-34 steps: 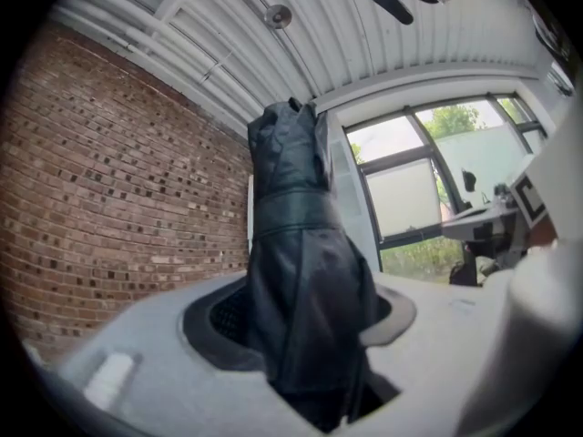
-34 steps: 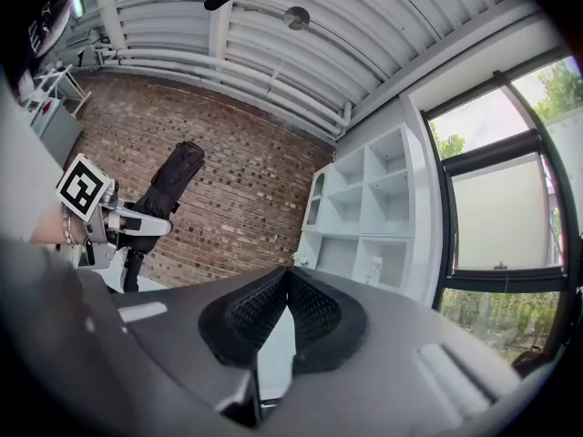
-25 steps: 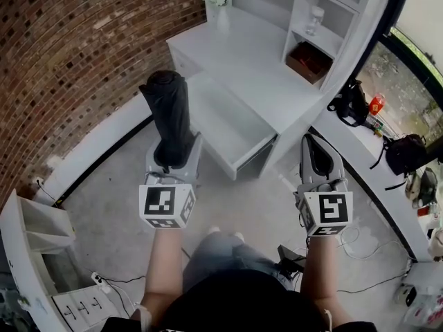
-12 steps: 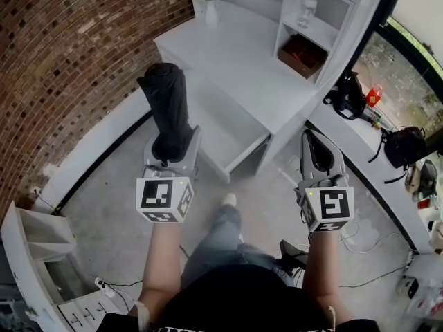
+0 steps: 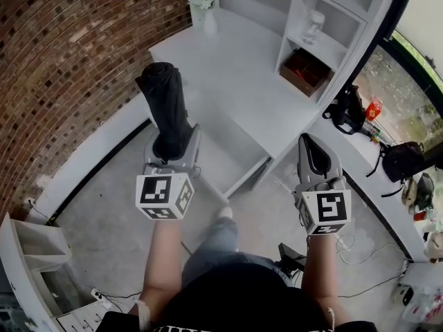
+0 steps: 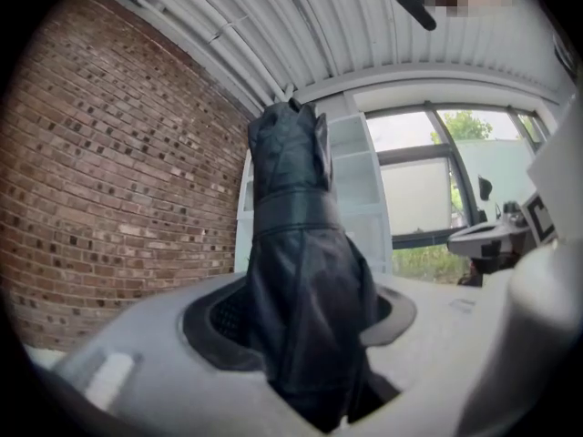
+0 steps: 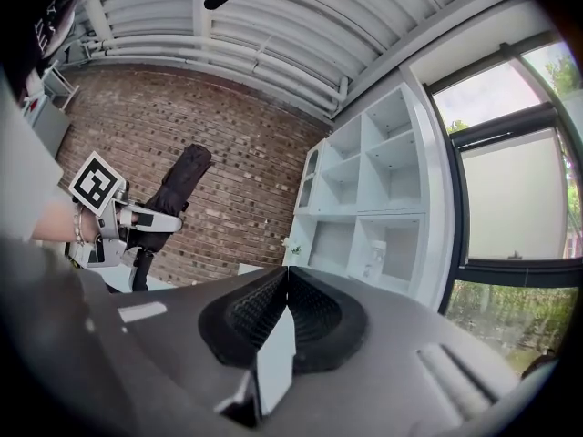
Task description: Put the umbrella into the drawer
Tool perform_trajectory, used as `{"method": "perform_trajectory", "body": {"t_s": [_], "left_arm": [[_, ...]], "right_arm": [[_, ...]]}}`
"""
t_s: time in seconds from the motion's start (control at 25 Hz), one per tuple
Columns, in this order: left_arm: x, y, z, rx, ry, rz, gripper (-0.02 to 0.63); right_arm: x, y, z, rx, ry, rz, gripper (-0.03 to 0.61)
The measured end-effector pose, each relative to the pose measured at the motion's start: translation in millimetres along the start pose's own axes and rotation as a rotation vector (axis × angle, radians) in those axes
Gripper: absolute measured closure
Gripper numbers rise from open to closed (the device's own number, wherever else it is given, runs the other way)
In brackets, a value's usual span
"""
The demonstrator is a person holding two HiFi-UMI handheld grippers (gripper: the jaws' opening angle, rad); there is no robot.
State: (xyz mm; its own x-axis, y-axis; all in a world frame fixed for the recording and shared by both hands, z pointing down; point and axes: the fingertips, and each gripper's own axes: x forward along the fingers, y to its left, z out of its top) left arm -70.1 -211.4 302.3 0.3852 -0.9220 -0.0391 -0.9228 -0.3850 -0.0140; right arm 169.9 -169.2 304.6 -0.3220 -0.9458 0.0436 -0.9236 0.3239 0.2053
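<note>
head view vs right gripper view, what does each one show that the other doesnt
Only the head view: the open drawer under the white desk, the floor and the person's legs.

Only the right gripper view: the ribbed ceiling, and the right gripper with its fingers shut together, nothing between them.

Both: the black umbrella gripped in the left gripper, the brick wall and the white shelf unit.
</note>
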Motion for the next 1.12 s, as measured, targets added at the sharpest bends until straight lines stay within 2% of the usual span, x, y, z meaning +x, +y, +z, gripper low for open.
{"method": "perform_trajectory", "body": {"t_s": [0.28,0.44,0.88,1.12], "left_arm": [[58,46,-9,-0.043,0.022,0.014,0.368],[87,74,-26,-0.095,0.052,0.023,0.368],[152,116,-100,-0.276,0.176,0.021,0.368],[170,123,-153,-0.342,0.286,0.011,0.368]], "right_arm": [[68,-12,-1,0.004,0.034,-0.015,0.574],[103,-12,-11,0.003,0.074,-0.009,0.574],[183,-2,-51,0.001,0.194,0.04,0.574],[208,13,-76,0.007,0.269,0.083,0.572]]}}
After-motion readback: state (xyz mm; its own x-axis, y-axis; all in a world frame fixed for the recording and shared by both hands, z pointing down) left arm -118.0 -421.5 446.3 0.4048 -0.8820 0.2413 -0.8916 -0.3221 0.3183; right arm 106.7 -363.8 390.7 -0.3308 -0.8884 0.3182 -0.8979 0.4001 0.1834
